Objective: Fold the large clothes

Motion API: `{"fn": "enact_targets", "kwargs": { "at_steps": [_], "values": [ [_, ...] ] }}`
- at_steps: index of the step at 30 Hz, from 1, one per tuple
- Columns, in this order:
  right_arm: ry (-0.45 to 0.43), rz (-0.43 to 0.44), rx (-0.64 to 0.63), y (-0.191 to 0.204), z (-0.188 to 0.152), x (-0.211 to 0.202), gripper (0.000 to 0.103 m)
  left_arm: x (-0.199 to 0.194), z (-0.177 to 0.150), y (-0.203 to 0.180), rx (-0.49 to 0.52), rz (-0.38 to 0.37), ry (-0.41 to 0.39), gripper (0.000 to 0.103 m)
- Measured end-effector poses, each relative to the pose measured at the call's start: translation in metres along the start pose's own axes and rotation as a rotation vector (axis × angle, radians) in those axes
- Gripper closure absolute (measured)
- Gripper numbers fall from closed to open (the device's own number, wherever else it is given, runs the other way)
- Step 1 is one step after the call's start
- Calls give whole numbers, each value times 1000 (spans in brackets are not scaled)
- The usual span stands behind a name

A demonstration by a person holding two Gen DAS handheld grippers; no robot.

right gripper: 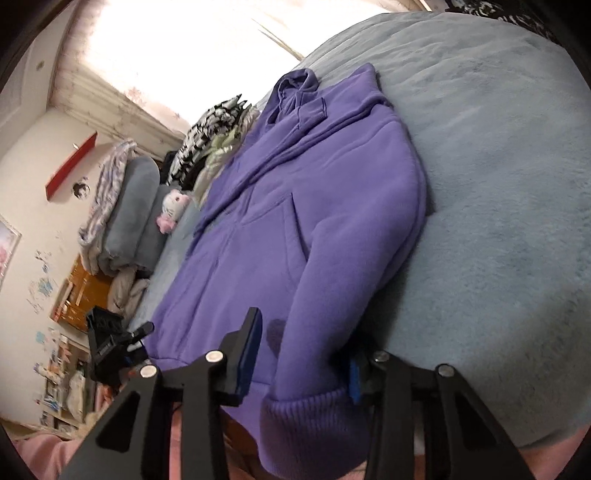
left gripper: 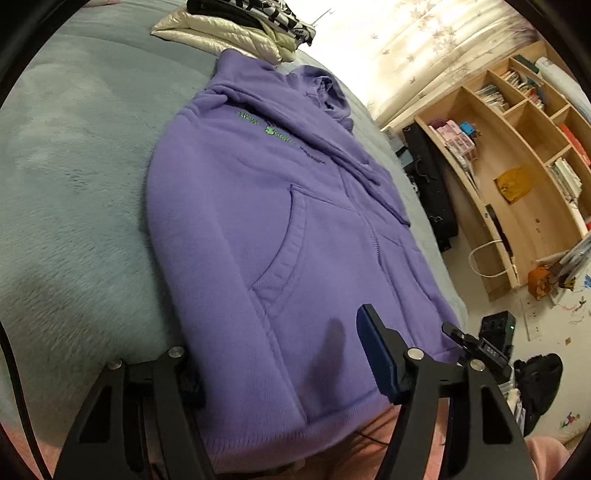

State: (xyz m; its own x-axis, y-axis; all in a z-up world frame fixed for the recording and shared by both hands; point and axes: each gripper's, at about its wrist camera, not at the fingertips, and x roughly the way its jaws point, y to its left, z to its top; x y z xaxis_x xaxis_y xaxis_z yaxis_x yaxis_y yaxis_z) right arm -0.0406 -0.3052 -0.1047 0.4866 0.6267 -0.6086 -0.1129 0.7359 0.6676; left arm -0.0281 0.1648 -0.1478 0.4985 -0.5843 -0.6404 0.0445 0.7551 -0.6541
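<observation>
A purple hoodie [left gripper: 258,206] lies front up on a grey-blue fleece blanket [left gripper: 74,177], sleeves folded in, hood at the far end. My left gripper [left gripper: 277,354] is open, its jaws astride the hoodie's hem at the near left corner; the left finger is partly hidden under the cloth edge. In the right wrist view the hoodie [right gripper: 314,206] lies the same way. My right gripper [right gripper: 303,350] is open, its jaws either side of the folded sleeve's ribbed cuff [right gripper: 306,417] at the near right corner. Neither gripper has closed on the cloth.
A pile of folded clothes [left gripper: 236,26] sits at the bed's far end. A wooden shelf [left gripper: 517,155] and floor clutter lie right of the bed. Pillows and a plush toy [right gripper: 173,210] sit left of the hoodie. The other gripper [right gripper: 110,339] shows at the left.
</observation>
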Motion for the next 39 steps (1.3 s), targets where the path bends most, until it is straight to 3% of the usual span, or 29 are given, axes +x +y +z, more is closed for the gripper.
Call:
{"fn": "enact_targets", "kwargs": {
  "at_steps": [3, 4, 5, 7, 8, 13, 16, 23, 30, 39],
  "values": [
    [7, -26, -13, 4, 1, 8, 65, 7, 3, -7, -8, 47, -14, 40],
    [9, -39, -17, 6, 1, 10, 69, 9, 4, -9, -6, 65, -14, 49],
    [10, -52, -21, 8, 2, 12, 76, 12, 5, -13, -3, 101, -10, 76],
    [11, -77, -26, 10, 4, 13, 83, 14, 9, -17, -32, 143, -7, 89],
    [6, -82, -28, 12, 4, 12, 85, 11, 10, -19, -49, 141, -22, 90],
    [-53, -106, -100, 38, 5, -8, 89, -21, 11, -51, -11, 120, -115, 93],
    [-91, -90, -129, 54, 11, -26, 89, -39, 11, -70, 15, 68, -137, 93],
    [-143, -37, -187, 89, 10, -69, 89, -68, 1, -105, 82, 24, -112, 93],
    [-155, -8, -163, 95, 4, -109, 89, -105, 0, -89, 0, -10, -116, 93],
    [-141, 48, -3, 71, 56, -85, 87, -71, 57, -67, -99, -40, -123, 89]
  ]
}}
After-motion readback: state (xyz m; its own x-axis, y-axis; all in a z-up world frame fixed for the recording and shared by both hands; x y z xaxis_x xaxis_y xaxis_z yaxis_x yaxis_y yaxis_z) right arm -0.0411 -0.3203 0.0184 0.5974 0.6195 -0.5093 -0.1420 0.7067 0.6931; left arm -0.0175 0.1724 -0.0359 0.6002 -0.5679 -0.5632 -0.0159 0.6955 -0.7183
